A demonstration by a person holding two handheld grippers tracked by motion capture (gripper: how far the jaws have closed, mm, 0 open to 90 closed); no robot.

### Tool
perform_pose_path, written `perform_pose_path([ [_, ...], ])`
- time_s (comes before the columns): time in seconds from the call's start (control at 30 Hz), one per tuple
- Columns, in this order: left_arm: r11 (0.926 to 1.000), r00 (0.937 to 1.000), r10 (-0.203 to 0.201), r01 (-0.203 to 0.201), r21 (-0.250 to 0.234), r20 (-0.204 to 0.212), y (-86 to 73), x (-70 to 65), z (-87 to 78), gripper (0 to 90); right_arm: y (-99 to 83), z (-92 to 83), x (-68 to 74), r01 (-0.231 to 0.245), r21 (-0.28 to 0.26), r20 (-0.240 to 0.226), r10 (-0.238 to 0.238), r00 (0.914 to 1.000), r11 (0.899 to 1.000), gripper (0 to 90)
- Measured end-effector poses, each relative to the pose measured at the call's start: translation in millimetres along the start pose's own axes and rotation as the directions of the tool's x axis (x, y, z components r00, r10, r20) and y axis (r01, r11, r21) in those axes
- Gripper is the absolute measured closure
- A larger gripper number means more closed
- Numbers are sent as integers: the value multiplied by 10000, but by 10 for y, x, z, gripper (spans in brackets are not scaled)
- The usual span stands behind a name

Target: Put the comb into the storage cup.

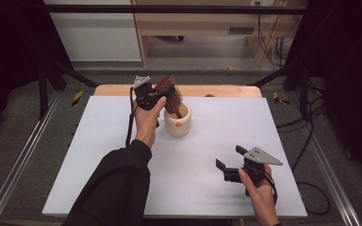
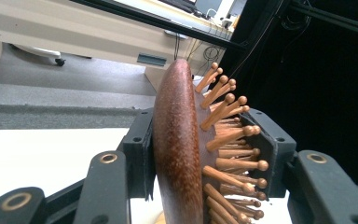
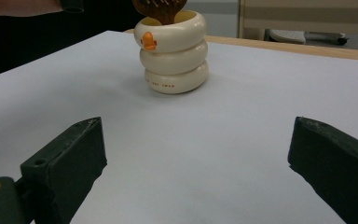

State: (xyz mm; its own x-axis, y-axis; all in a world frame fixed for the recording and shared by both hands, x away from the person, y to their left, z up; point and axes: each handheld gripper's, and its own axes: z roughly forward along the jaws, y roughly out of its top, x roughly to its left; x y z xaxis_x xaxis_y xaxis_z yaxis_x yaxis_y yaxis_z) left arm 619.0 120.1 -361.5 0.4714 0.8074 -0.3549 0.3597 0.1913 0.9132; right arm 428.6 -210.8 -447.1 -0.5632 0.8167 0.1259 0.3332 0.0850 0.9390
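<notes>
The left gripper point(image 1: 162, 94) is clenched on the head of a wooden hairbrush point(image 2: 186, 154), one pad flat against the smooth domed back, the other pressing among the round-tipped bristles. The brush stands handle-down in a cream ringed holder point(image 1: 177, 121) with an orange mark on its side, which sits on the white table point(image 1: 99, 165) toward the far edge. This looks like the moment of either seating the brush in the holder or drawing it out; I cannot tell which. Whichever it is, the next move calls for a straight vertical path so the handle does not tip the light holder. The right gripper point(image 1: 231, 162) rests near the front edge, jaws spread wide and empty, well apart from the holder.
</notes>
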Motion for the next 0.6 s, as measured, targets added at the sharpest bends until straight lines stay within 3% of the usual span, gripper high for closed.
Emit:
perform_pose_path([
  [0.6, 10000, 10000, -75, 75, -3, 10, -5, 27, -12, 488, -3, 4, 1, 10, 25, 26, -10, 10000, 10000, 46],
])
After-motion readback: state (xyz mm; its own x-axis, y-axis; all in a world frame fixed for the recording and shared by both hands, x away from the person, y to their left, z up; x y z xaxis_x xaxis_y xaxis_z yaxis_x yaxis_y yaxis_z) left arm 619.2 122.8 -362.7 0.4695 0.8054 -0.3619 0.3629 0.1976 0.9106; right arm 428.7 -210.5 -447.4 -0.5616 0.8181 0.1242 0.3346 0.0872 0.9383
